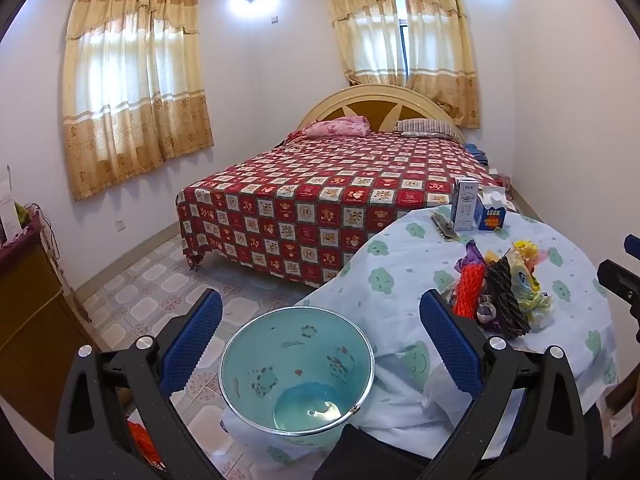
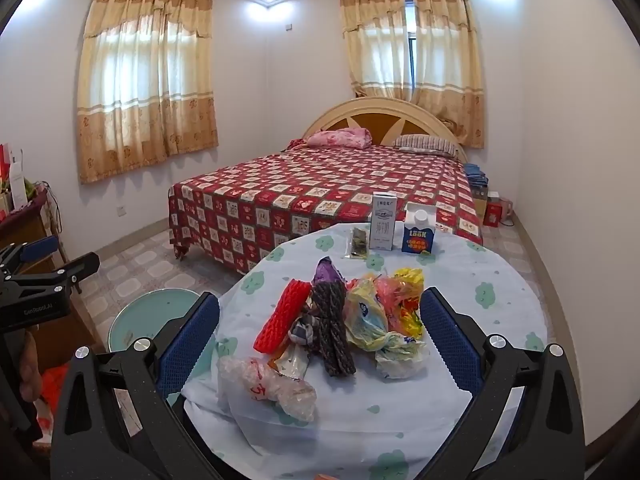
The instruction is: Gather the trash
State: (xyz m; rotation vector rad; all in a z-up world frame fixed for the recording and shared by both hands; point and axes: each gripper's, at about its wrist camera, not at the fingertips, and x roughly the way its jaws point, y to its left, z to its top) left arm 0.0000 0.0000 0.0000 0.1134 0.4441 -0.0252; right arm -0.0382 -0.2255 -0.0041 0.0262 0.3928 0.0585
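A pile of trash (image 2: 344,324) lies on the round table (image 2: 480,320) with a pale cloud-print cloth: a red foam net (image 2: 284,320), a dark braided piece (image 2: 332,332), yellow wrappers (image 2: 372,320) and a clear crumpled bag (image 2: 276,388). My right gripper (image 2: 320,320) is open above the near table edge, its fingers either side of the pile. The pile also shows in the left wrist view (image 1: 500,288). My left gripper (image 1: 320,320) is open above an empty teal bin (image 1: 296,372) standing on the floor beside the table. The bin also shows in the right wrist view (image 2: 156,316).
Two cartons (image 2: 384,220) (image 2: 418,232) and a small dark packet (image 2: 358,244) stand at the table's far edge. A bed (image 2: 320,192) with a red patterned cover is behind. A wooden cabinet (image 1: 28,300) stands at the left wall. Tiled floor (image 1: 152,292) lies between.
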